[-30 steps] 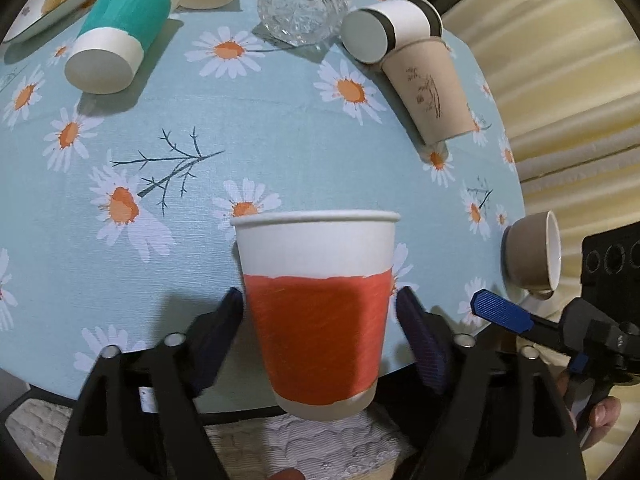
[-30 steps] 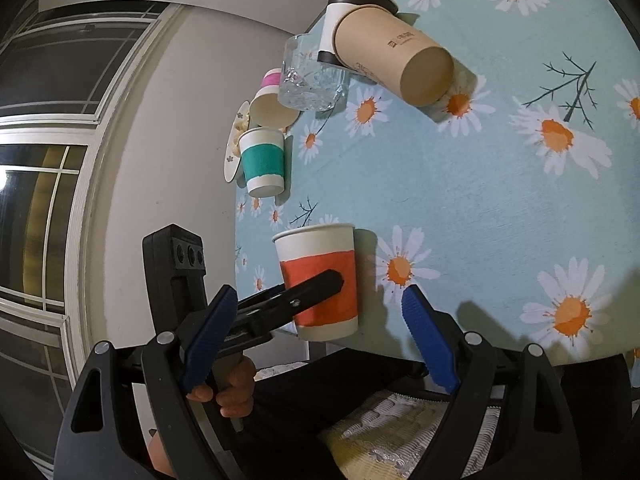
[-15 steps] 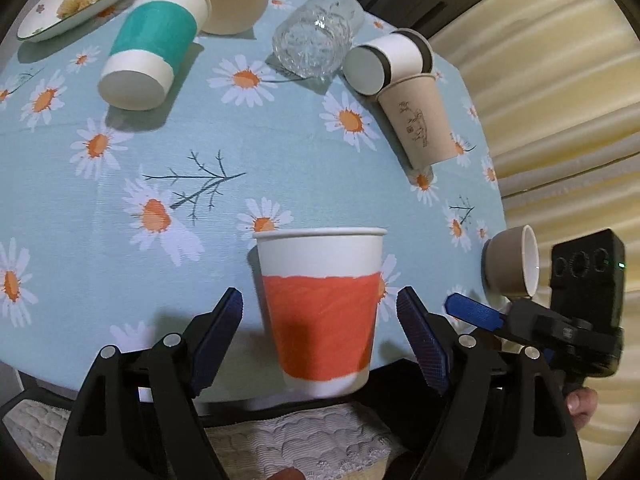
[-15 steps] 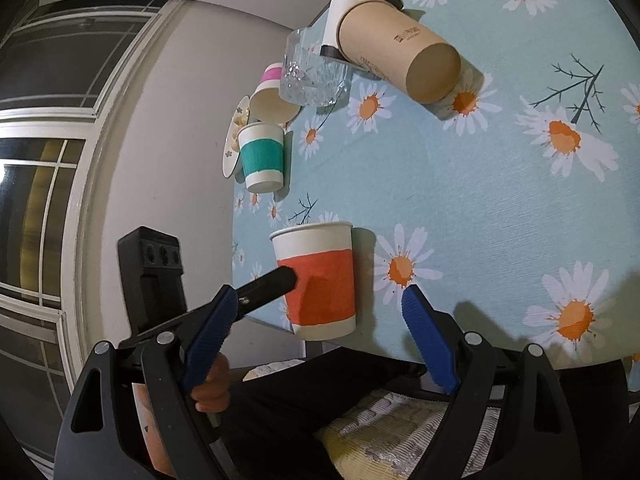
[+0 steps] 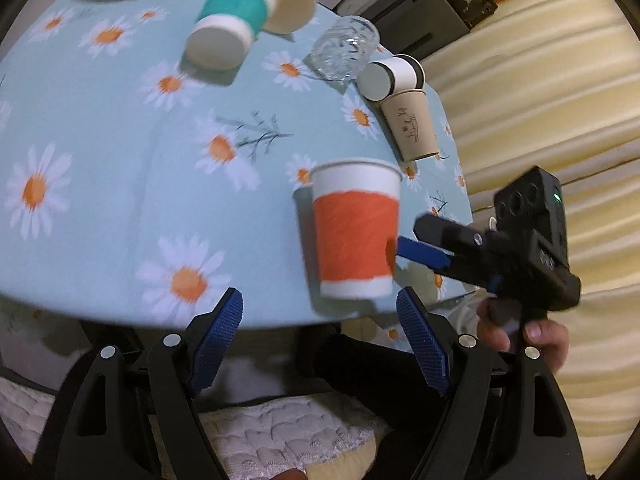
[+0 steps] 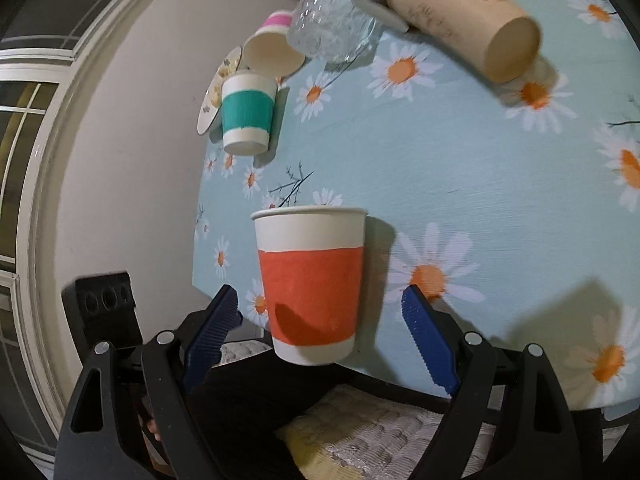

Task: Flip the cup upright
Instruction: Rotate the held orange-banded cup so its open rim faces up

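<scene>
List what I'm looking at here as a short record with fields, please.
surface: daisy tablecloth
orange cup: upright near the table edge, rim up
teal cup: on its side
brown cup: upside down, beside a tipped black-banded cup
glass: on its side
left hand-held gripper: open, empty
right hand-held gripper: open around the orange cup's base

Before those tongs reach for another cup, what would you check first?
1. Orange cup standing mouth up near the table's edge: ok.
2. Left tongs open, pulled back, not touching it: ok.
3. Right tongs open on either side of it, gripping nothing: ok.
4. Orange cup safely away from the edge of the table: not ok, it stands close.
5. Cups still to flip: teal cup and brown cup lie on their sides: not ok.
6. Glass lying tipped or sound: cannot tell.
</scene>
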### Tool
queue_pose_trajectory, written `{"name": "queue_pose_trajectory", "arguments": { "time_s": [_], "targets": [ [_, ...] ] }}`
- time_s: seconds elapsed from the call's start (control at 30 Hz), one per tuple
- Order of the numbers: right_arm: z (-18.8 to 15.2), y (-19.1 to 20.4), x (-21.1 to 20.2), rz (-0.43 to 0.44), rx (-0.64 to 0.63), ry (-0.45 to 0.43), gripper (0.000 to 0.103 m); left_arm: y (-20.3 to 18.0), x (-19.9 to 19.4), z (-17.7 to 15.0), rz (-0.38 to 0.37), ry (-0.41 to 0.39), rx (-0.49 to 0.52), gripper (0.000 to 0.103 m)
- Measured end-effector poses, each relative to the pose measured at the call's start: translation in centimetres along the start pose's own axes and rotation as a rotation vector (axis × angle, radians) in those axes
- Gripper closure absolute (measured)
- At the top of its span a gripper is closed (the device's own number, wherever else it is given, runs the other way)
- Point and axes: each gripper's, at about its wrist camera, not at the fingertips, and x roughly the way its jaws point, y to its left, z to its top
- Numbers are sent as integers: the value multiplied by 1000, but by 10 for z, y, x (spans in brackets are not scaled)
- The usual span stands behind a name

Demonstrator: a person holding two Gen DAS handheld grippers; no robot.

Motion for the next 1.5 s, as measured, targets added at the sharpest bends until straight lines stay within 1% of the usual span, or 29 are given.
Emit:
{"name": "queue_pose_trajectory", "arguments": {
  "time_s": [0.1,0.23,0.3,0.4,0.53,0.57,0.6,0.7,0.9,1.0,1.1,1.17,1.27,1.33,1.5],
  "targets": [
    [3,6,12,-41,-24,16,19,11,-7,-9,-30,-18,-22,26],
    [6,13,22,-84,-50,22,20,22,-8,-16,-46,-29,-27,26],
    [8,14,26,-106,-54,20,27,25,-7,-18,-51,-25,-27,26],
    [8,17,31,-106,-66,30,31,31,-4,-19,-67,-20,-35,26],
    [9,20,36,-124,-89,41,33,36,-2,-21,-81,-13,-36,26],
    [9,20,38,-122,-93,45,37,35,-1,-21,-84,-14,-36,26],
    [9,21,39,-120,-95,48,39,36,-2,-21,-89,-16,-37,26],
    [7,25,39,-135,-121,41,39,36,-5,-24,-94,-27,-33,26],
    [1,32,30,-127,-160,2,40,38,-9,-23,-105,-51,-39,26],
    [-5,35,22,-126,-186,-46,40,39,-13,-23,-114,-72,-33,26],
    [-13,41,12,-130,-222,-126,40,39,-19,-21,-122,-107,-22,26],
    [-19,43,4,-115,-240,-189,40,40,-24,-22,-138,-119,-23,26],
    [-29,49,-7,-122,-278,-305,40,42,-29,-21,-156,-137,-32,26],
    [-40,56,-14,-153,-330,-416,40,44,-32,-22,-154,-147,-27,26],
    [-63,69,-9,-244,-423,-612,40,48,-39,-23,-172,-169,-29,26]
  ]
}}
